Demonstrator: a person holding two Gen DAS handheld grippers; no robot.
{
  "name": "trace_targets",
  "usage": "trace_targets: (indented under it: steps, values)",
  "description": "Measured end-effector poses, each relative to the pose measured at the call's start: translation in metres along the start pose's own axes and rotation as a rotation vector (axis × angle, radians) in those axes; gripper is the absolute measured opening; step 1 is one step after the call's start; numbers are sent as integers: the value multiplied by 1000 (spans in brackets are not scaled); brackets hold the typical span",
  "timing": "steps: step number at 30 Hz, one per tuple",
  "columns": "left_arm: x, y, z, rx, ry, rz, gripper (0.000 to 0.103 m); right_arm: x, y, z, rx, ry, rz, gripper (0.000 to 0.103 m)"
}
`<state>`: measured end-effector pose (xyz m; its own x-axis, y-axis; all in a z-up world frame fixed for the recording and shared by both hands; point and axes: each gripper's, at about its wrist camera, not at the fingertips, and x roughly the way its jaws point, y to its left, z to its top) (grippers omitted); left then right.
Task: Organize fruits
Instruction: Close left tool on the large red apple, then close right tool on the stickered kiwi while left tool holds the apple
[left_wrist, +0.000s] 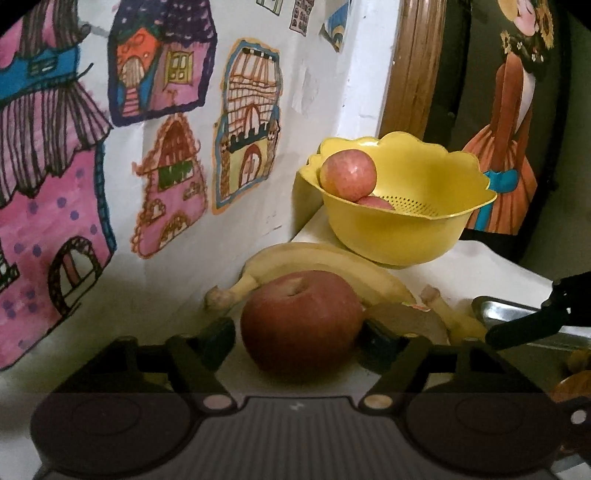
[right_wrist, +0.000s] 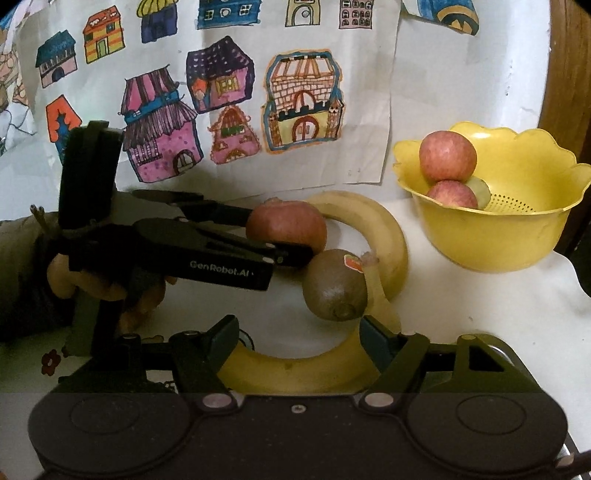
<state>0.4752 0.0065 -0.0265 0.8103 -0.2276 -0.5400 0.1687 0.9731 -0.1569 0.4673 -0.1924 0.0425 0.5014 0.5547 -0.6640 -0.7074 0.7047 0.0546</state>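
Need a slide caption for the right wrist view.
Left tool closes around an apple beside bananas and a kiwi; yellow colander bowl holds two apples.

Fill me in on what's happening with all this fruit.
A person is sorting fruit into the yellow colander bowl with two hand-held claws. The left claw has its fingers around an apple on the white table; the right claw sits open around a banana. A kiwi and a second banana lie loose. Two apples are already in the bowl.
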Motion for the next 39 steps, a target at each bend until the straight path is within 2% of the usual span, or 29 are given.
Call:
trace_targets:
  steps: [10, 18, 26, 31, 39]
  values:
    - [-12, -2, -6, -24, 3, 28, 73, -1, 3, 2, 1, 6, -28, 74]
    - [-44, 8, -18, -74, 24, 55, 73, 2, 12, 5, -3, 8, -23, 73]
    - [-87, 24, -38, -103, 51, 67, 73, 22, 20, 15, -19, 60, -74, 71]
    - [-109, 31, -52, -140, 34, 80, 73, 37, 22, 22, -7, 92, -132, 72]
    - [-120, 29, -66, -116, -18, 90, 74, 53, 14, 35, 111, 113, -207, 75]
